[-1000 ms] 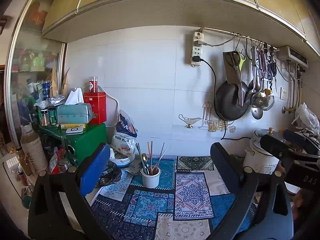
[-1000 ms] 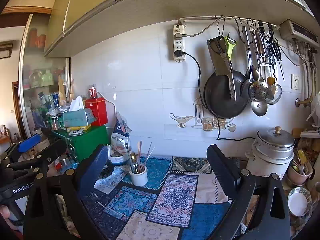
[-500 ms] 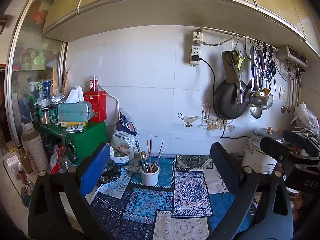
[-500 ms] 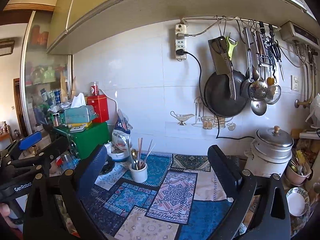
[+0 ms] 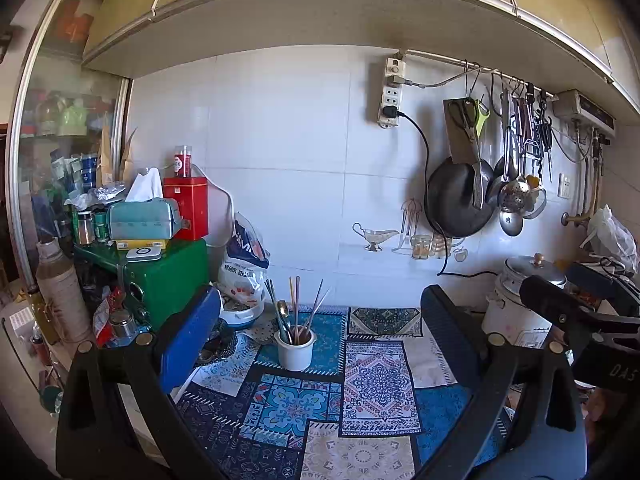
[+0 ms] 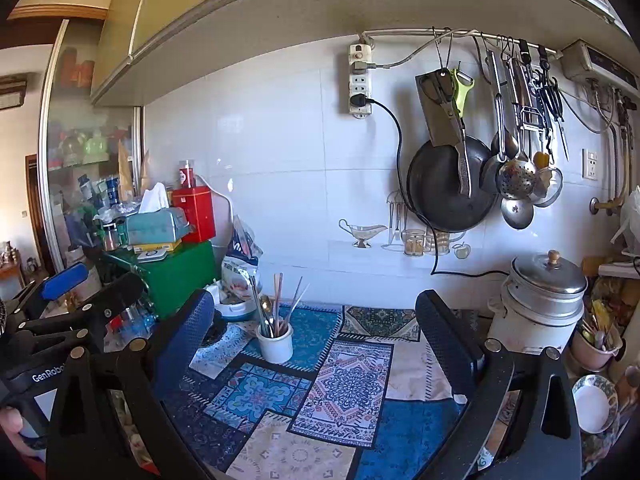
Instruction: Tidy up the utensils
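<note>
A white cup [image 5: 295, 350] [image 6: 275, 344] stands on the patterned cloth [image 5: 362, 384] [image 6: 344, 388] and holds chopsticks [image 5: 295, 308] [image 6: 278, 300], a spoon [image 5: 282, 309] [image 6: 265, 305] and other utensils. My left gripper [image 5: 320, 320] is open, well in front of the cup, with nothing between its fingers. My right gripper [image 6: 316, 320] is also open and empty, facing the same cup from a little further right. Each gripper shows at the edge of the other's view.
A green box [image 5: 168, 276] stacked with a tissue box [image 5: 142, 218] and red tin [image 5: 188, 206] crowds the left. A steel pot [image 6: 546, 300] stands right. A pan [image 6: 444, 188], ladles and scissors hang on the wall rail. A pink cup [image 6: 594, 350] with utensils and a plate [image 6: 592, 404] sit far right.
Both views have shifted slightly; the cup and counter sit a little lower and closer in frame. Both grippers remain open and empty.
</note>
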